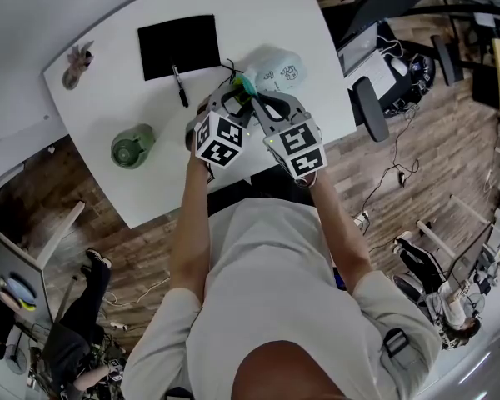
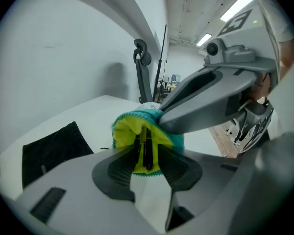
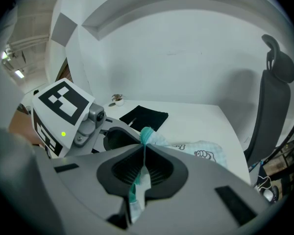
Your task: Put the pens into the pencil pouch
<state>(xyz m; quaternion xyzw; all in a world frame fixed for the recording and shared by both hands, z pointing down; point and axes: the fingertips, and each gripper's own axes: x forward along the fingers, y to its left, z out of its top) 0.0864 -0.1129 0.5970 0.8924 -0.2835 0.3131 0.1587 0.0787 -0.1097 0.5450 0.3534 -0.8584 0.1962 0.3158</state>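
The pencil pouch [image 1: 279, 69] is pale teal with a yellow lining [image 2: 123, 131] and lies on the white table [image 1: 258, 7]. My right gripper [image 3: 143, 153] is shut on the pouch's teal rim [image 3: 146, 133] and holds the mouth up. My left gripper [image 2: 146, 153] faces that mouth with its jaws a little apart. Two black pens [image 2: 148, 148] rest inside the lining just beyond the pads, which do not press on them. Another black pen [image 1: 180, 86] lies on the table to the left of both grippers.
A black mat [image 1: 179, 46] lies at the back of the table, beside the loose pen. A green cup-like object [image 1: 133, 147] stands at the front left and a small figurine [image 1: 77, 65] at the far left. An office chair [image 3: 277, 97] stands past the table's right edge.
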